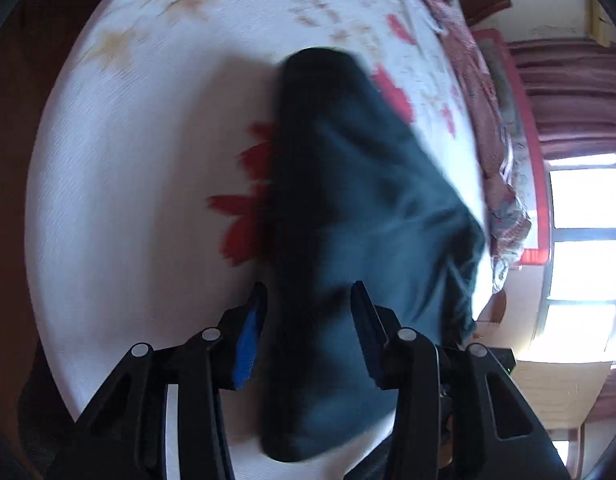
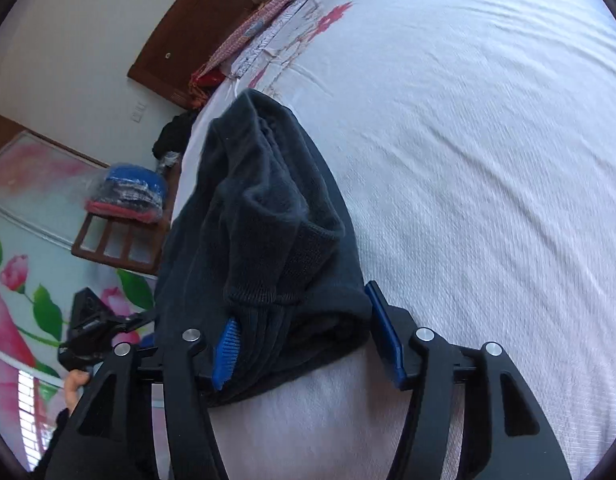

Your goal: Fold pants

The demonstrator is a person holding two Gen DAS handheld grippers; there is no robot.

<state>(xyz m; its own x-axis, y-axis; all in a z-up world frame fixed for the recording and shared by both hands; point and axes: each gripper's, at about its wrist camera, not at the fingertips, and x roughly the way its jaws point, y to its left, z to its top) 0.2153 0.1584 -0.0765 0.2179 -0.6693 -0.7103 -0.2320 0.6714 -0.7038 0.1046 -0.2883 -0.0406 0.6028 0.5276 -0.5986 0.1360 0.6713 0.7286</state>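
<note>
Left gripper [image 1: 308, 300] nearest the lens in the left wrist view: black fingers with blue pads, jaws apart. The dark pants [image 1: 348, 208] lie between and under them, but a gap shows on both sides, so the pads do not press the cloth. Picture is blurred, so exact contact at the right finger is hard to tell.

Right wrist view: right gripper [image 2: 304, 320] also spread wide. The pants [image 2: 260, 220] sit bunched between the fingers, a ribbed waistband or cuff folded on top. The cloth lies against the left pad [image 2: 227, 350]; the right pad [image 2: 386, 336] stands clear of it, white sheet showing in between. Not clamped.

Pants lie as a folded, long dark bundle on the bed [image 2: 488, 160], on a white sheet with red flower print [image 1: 244, 216]. A pink patterned blanket [image 1: 488, 128] is heaped at the bed's far edge. Beside the bed, a wooden chair [image 2: 120, 236] bears bagged clothes. Part of a hand [image 2: 74, 390] shows low left.
</note>
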